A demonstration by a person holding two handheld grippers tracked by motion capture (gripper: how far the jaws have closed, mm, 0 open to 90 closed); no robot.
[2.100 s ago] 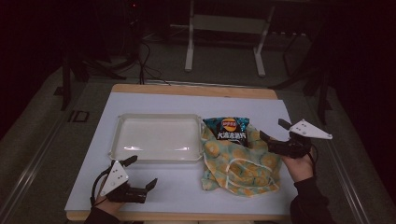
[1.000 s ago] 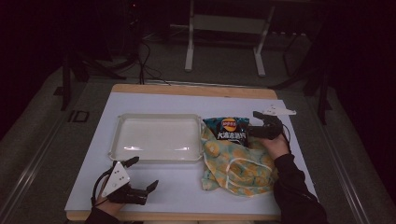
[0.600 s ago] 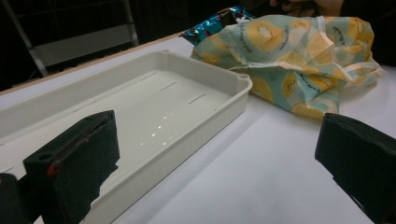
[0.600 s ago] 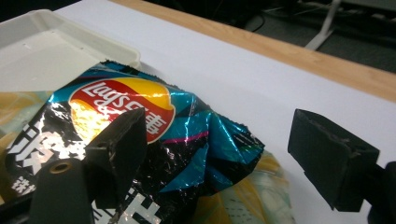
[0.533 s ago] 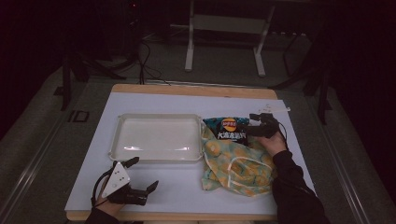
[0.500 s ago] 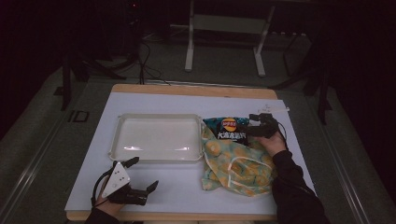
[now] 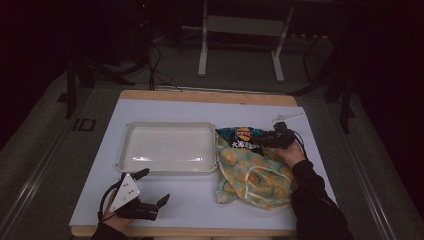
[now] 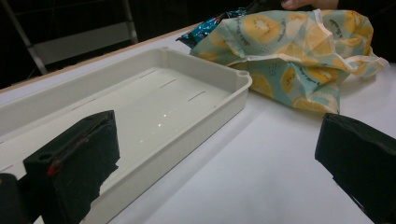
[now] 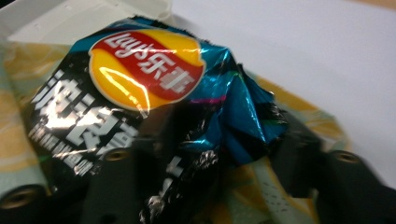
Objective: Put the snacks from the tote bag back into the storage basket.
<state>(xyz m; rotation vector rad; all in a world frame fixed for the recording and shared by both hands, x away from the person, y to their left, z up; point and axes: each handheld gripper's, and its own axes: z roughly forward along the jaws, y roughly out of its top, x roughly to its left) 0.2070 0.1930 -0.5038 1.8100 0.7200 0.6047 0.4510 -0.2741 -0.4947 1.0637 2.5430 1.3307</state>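
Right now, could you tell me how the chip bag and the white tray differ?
The chip bag is crinkled, shiny blue foil; the white tray is rigid, plain and empty. The chip bag lies on the fruit-print cloth bag with the right gripper closing on it; the white tray lies untouched. Both rest on the table.

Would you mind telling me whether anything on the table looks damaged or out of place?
The chip bag is crumpled where the right gripper pinches it, jaws just closing, and the fruit-print cloth bag lies rumpled beside the tray. Nothing is spilled.
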